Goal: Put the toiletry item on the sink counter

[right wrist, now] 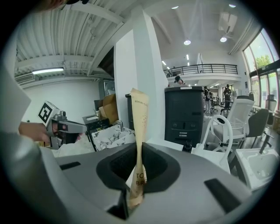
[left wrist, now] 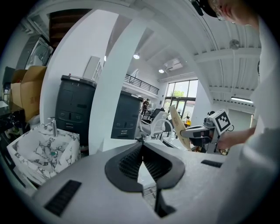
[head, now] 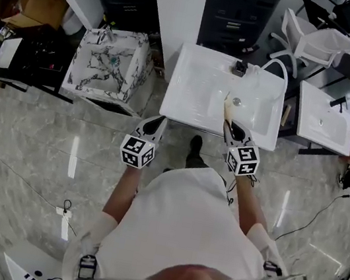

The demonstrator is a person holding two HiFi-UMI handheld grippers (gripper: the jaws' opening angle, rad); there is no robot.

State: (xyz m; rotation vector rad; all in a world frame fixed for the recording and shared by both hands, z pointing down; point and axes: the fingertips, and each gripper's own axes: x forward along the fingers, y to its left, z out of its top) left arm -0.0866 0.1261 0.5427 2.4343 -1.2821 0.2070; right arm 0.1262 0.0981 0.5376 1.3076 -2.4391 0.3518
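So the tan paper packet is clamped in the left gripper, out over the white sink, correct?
Not quite: it is the right gripper that is shut on the tan paper packet, out over the white sink. The right gripper view shows the packet pinched between its jaws; the left gripper has its jaws together with nothing between them.

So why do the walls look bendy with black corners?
Left gripper view: a wide-angle lens bends the tall white pillar and leaves black corners. Right gripper view: same bending, with the tan paper packet looming large because it sits close. Head view: edges curve too, and the glossy grey stone floor carries bright streaks of lamp glare.
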